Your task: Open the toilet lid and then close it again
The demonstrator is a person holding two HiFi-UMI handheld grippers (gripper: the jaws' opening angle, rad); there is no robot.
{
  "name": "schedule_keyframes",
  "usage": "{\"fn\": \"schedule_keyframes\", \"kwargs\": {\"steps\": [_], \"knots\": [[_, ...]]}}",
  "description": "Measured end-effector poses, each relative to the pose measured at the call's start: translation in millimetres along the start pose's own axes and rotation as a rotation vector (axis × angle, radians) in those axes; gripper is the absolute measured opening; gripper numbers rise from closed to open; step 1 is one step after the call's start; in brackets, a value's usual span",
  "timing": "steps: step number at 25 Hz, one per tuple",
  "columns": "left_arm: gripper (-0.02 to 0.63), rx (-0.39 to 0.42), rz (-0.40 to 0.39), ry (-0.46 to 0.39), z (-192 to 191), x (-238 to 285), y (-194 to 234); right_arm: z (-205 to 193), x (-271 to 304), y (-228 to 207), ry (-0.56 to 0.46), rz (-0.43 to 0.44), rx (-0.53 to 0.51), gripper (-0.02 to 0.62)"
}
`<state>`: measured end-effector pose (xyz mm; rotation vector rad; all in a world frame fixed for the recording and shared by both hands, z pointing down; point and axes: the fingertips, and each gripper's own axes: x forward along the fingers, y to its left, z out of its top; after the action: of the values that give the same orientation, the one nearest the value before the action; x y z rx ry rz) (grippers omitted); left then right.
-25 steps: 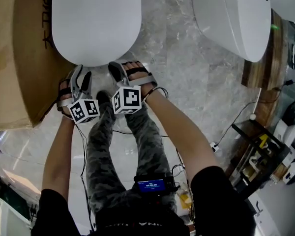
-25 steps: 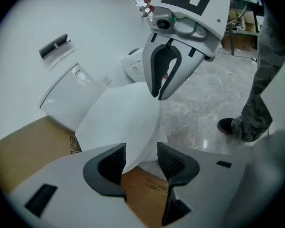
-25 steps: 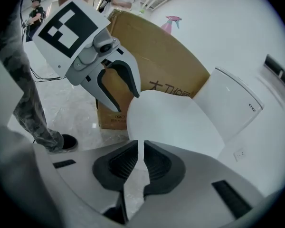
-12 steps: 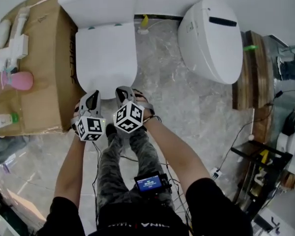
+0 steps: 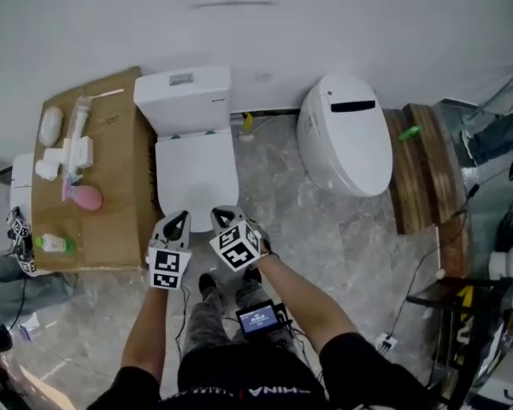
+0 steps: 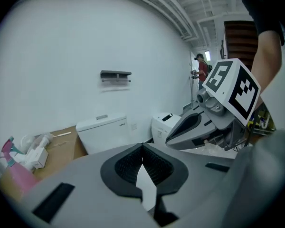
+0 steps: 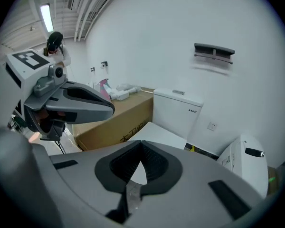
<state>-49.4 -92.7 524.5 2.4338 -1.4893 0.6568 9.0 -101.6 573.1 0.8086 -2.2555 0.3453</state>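
Observation:
The white toilet stands against the far wall with its lid (image 5: 197,173) lying flat and closed below the tank (image 5: 184,101). My left gripper (image 5: 179,219) and right gripper (image 5: 221,215) hover side by side above the lid's front edge, apart from it. Both are shut with nothing between the jaws. In the left gripper view the shut left gripper (image 6: 142,147) points toward the tank (image 6: 104,132), and the right gripper (image 6: 192,126) shows beside it. In the right gripper view the shut right gripper (image 7: 141,145) points at the lid (image 7: 156,136).
A cardboard box (image 5: 111,203) with bottles and a pink item (image 5: 87,197) stands left of the toilet. A second, rounded white toilet (image 5: 346,135) sits to the right, beside wooden boards (image 5: 423,165). The floor is grey marble tile (image 5: 325,229). My legs are below the grippers.
Both grippers have risen and drawn back from the lid's front edge, and the head view now takes in the whole toilet. The left jaws, apart a second ago, are closed.

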Motion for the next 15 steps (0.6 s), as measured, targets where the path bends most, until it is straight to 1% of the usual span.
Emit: {"fn": "schedule_keyframes", "kwargs": {"steps": [4, 9, 12, 15], "knots": [[0.009, -0.014, -0.059, -0.026, 33, -25, -1, 30, -40, -3, -0.043, 0.012, 0.077, 0.014], [0.009, -0.024, -0.098, -0.061, 66, -52, 3, 66, -82, -9, -0.13, 0.033, 0.121, 0.014], [0.009, -0.032, -0.11, -0.063, 72, -65, -1, 77, -103, -8, -0.167, 0.048, 0.144, 0.014], [0.009, -0.035, -0.112, -0.067, 73, -73, -6, 84, -116, -9, -0.208, 0.045, 0.141, 0.014]]}}
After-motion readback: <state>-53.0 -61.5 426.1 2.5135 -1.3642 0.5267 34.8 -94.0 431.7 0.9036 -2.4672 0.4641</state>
